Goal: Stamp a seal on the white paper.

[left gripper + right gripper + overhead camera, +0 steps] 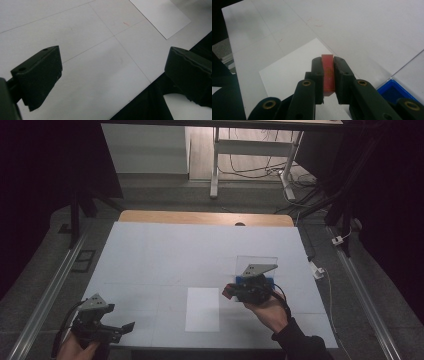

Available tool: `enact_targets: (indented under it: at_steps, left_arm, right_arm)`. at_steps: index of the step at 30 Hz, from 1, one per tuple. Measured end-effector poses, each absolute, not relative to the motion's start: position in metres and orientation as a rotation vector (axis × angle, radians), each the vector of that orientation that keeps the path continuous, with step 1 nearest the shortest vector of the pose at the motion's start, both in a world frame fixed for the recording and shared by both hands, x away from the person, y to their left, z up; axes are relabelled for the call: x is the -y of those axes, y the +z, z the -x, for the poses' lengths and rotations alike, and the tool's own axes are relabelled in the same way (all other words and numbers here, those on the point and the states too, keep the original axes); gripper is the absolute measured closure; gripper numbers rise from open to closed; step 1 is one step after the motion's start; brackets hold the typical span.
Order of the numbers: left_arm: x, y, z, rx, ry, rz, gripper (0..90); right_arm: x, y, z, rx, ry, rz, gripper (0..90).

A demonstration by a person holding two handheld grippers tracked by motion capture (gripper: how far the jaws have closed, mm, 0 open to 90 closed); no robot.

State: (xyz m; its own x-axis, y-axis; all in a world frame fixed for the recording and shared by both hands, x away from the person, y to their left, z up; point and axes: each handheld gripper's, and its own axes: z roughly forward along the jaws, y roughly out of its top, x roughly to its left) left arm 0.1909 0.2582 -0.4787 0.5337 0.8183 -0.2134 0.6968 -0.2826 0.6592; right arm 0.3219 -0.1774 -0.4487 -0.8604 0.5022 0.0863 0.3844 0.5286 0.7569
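At the near left corner of the table (150, 250), the left gripper (117, 327) is held with its jaws spread wide and nothing between them. Further in, a red block (328, 73) is clamped between the right gripper (329, 80) jaws, beside a white sheet (202, 309), with a blue tray (393, 91) just behind

Open tabletop (165, 255) beyond blue tray (265, 281)
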Motion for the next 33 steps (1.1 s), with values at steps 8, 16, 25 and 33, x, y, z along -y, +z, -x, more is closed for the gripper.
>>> enact_targets:
  at_steps: [8, 16, 25, 33]
  left_arm:
    - [-0.258, -0.479, -0.191, -1.225, 0.215, -2.050, 1.8]
    - [-0.258, -0.479, -0.191, -1.226, 0.212, -2.049, 1.9]
    - [-0.259, -0.479, -0.191, -1.227, 0.210, -2.048, 1.9]
    - [-0.259, -0.479, -0.191, -1.226, 0.209, -2.047, 1.9]
  right_arm:
    - [0.167, -0.452, -0.321, -2.636, 1.236, -0.740, 78.9]
    - [0.154, -0.457, -0.320, -2.667, 1.223, -0.720, 78.9]
    - [0.136, -0.464, -0.318, -2.704, 1.209, -0.670, 78.9]
    - [0.120, -0.472, -0.318, -2.740, 1.183, -0.637, 78.9]
